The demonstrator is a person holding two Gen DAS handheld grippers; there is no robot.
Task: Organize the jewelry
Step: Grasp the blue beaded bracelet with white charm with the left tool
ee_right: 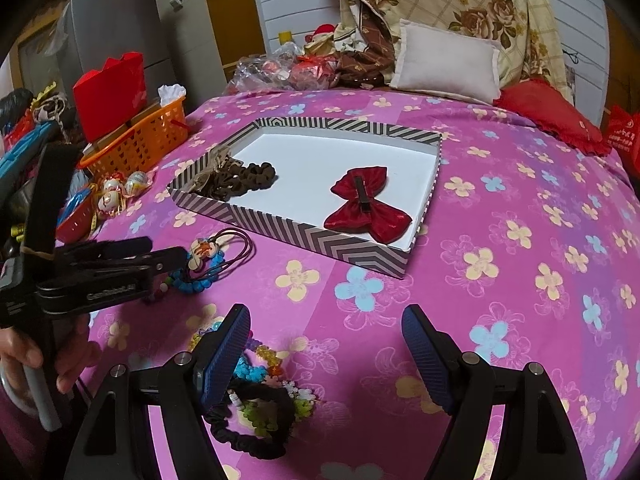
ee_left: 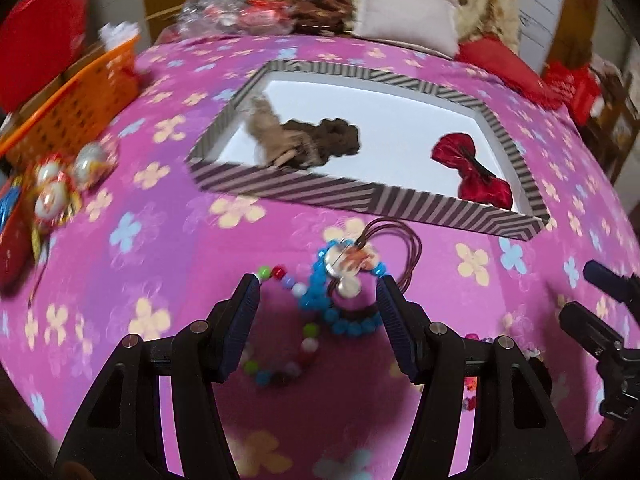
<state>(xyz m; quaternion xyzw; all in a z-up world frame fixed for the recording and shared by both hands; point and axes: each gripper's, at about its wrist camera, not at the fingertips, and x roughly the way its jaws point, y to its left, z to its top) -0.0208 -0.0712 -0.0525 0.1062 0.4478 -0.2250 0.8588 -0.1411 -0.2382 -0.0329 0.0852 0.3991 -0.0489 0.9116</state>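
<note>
Our left gripper [ee_left: 318, 296] holds its jaws wide, with the blue bead bracelet [ee_left: 320, 304] and its pendant cord [ee_left: 394, 248] between them, unpinched. We should sink squarely, catch beads rather than cord, then lift clear of the striped box [ee_left: 424, 204] on the bed. Our right gripper [ee_right: 326, 344] hangs wide and empty near the black hair tie [ee_right: 248, 432].

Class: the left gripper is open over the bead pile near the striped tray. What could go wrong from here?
1. The blue bead bracelet, brown cord and round pendant overlap, so the left gripper may lift all three together.
2. The colourful bead string lies beside the gripper's fingers and could get dragged.
</note>
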